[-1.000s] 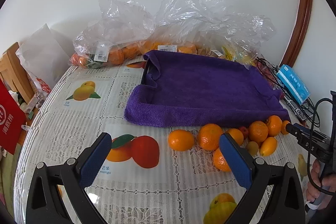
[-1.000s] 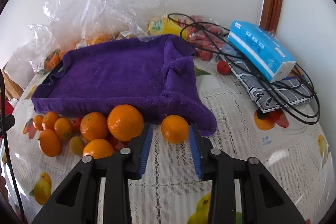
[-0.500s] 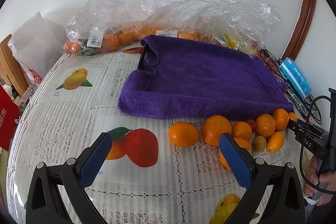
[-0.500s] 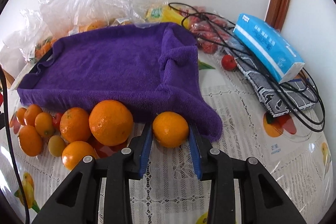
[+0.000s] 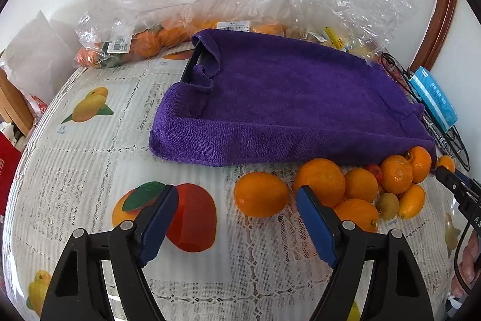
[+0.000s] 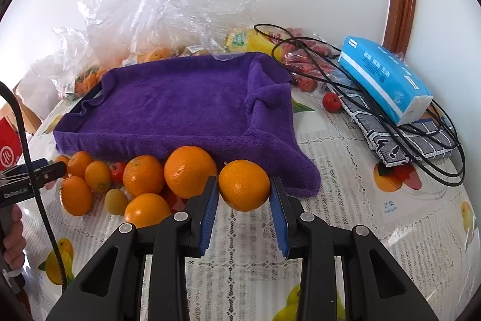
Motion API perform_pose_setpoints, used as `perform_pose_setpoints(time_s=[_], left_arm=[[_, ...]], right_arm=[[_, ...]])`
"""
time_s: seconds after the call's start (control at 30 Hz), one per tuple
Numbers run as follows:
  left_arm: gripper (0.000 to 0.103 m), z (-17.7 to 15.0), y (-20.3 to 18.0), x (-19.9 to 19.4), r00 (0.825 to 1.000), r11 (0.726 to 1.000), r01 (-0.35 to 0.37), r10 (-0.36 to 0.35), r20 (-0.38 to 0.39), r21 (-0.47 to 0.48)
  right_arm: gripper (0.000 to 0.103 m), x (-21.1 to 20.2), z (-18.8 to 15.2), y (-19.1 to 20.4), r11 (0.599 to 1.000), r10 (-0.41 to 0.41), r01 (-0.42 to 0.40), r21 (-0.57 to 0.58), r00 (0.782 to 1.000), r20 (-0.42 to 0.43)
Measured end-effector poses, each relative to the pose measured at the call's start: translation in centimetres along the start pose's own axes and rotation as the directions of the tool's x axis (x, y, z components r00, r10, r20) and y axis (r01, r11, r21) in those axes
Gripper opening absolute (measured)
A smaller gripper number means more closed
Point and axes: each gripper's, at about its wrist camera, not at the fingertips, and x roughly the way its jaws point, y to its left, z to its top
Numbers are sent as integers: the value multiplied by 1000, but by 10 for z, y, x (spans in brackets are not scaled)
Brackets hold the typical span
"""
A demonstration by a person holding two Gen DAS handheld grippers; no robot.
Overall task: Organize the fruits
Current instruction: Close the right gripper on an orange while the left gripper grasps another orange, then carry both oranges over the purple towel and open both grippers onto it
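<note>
While the left gripper (image 5: 237,218) hangs over the near part of the tabletop (image 5: 90,164), its jaws are closing with nothing between them but lace cloth. The lone orange (image 5: 261,198) lies just ahead of the gap and toward the right finger — not yet inside it, so a short push forward looks needed before the pads can meet it. That fruit is slightly oval, its long axis running across the jaw line, side to side. Beyond it, the purple towel-lined tray (image 5: 294,98) sits mid-table, empty, with the fruit cluster (image 5: 375,188) pressed along its near edge toward the right.

Further right, the right gripper (image 6: 244,200) has its blue pads closed on a second orange (image 6: 244,185), clamped at both flanks and sitting just off the tray's near right corner. This hand is nearer to the tray's right end; the left is nearer to the lone fruit.

Legible writing is sparse. Printed mango pictures on the tablecloth carry small captions, one reading "mango" (image 6: 389,210) under Chinese characters. Price stickers on the plastic bags (image 5: 186,11) at the far edge are too small to read. A blue tissue pack (image 6: 387,83) by the right edge bears white Chinese characters, resting on a patterned pouch (image 6: 390,140) under black cables (image 6: 445,158). The other gripper's body shows a partial white label I cannot make out.
</note>
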Motion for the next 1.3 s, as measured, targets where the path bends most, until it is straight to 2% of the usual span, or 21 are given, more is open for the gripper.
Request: perform_pose_setpoints(time_s=[0.2, 0.33, 0.37, 0.4, 0.53, 0.8, 1.0, 1.3], left_arm=[[67, 1, -1, 8, 1000, 1000, 3, -3, -8, 10], [52, 0, -6, 12, 1000, 999, 13, -12, -12, 30], [40, 0, -9, 12, 1000, 999, 16, -16, -8, 48], [35, -1, -11, 12, 1000, 998, 20, -20, -10, 65], [35, -2, -14, 10, 1000, 997, 26, -26, -9, 78], [35, -2, -6, 3, 999, 998, 50, -50, -8, 23], [35, -2, -7, -10, 997, 998, 65, -66, 28, 24], [35, 2, -6, -32, 995, 996, 84, -85, 56, 9]], right_arm=[[34, 0, -3, 4, 1000, -3, 3, -16, 1000, -7], [34, 1, -4, 4, 1000, 7, -7, -9, 1000, -10], [34, 1, -4, 3, 1000, 9, -9, -8, 1000, -9], [34, 1, -4, 3, 1000, 12, -12, -7, 1000, -10], [34, -1, -4, 5, 1000, 28, -28, -14, 1000, -3], [34, -7, -3, 7, 998, 68, -67, -19, 997, 24], [34, -17, -1, 13, 996, 93, -92, -15, 994, 51], [34, -38, 13, 20, 996, 84, -83, -13, 993, 80]])
